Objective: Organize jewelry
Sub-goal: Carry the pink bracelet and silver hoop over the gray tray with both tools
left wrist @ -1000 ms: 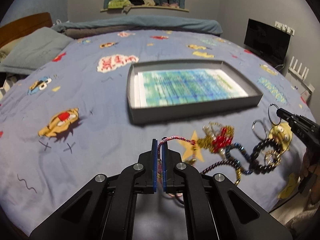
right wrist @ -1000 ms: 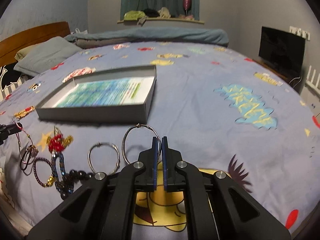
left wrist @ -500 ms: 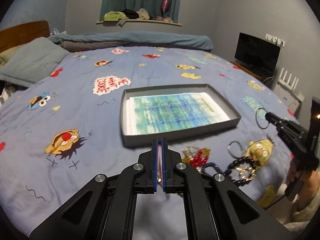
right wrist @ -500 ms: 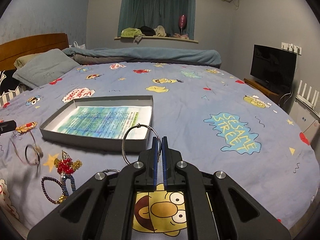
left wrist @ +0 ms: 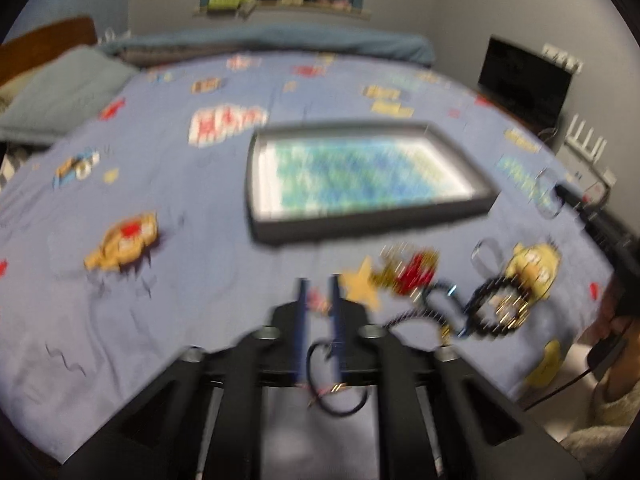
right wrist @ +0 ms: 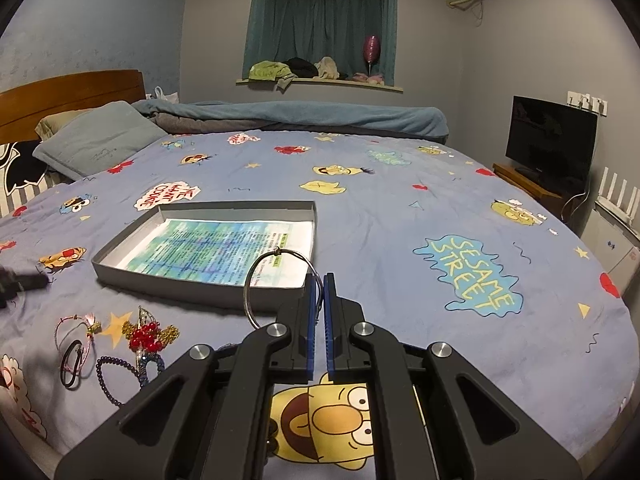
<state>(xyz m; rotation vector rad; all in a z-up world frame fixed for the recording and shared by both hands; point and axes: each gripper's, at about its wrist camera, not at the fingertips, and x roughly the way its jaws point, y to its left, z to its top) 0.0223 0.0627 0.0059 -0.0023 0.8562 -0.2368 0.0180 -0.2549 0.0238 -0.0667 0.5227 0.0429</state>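
Note:
A grey shallow box [right wrist: 200, 288] lined with blue-green printed paper lies on the bed; it also shows in the blurred left wrist view [left wrist: 360, 224]. My right gripper [right wrist: 319, 280] is shut on a silver wire hoop [right wrist: 256, 280] and holds it above the box's near edge. My left gripper [left wrist: 319, 282] has its jaws slightly apart and holds nothing; a pink cord bracelet with a dark ring [left wrist: 332, 376] lies on the bed below it, also seen from the right wrist view [right wrist: 76, 340]. More jewelry lies beside it: a red and gold beaded piece [right wrist: 148, 334] and dark bead bracelets [right wrist: 108, 380].
The blue cartoon-print bedspread [right wrist: 400, 220] covers the bed. Pillows [right wrist: 96, 140] and a wooden headboard are at the far left. A folded blanket [right wrist: 300, 118] lies across the far side. A TV [right wrist: 552, 140] stands by the right wall.
My left gripper opened and let go of the pink cord bracelet, which now lies on the bed. The left view is motion-blurred. My right gripper rose with the hoop and moved closer to the box.

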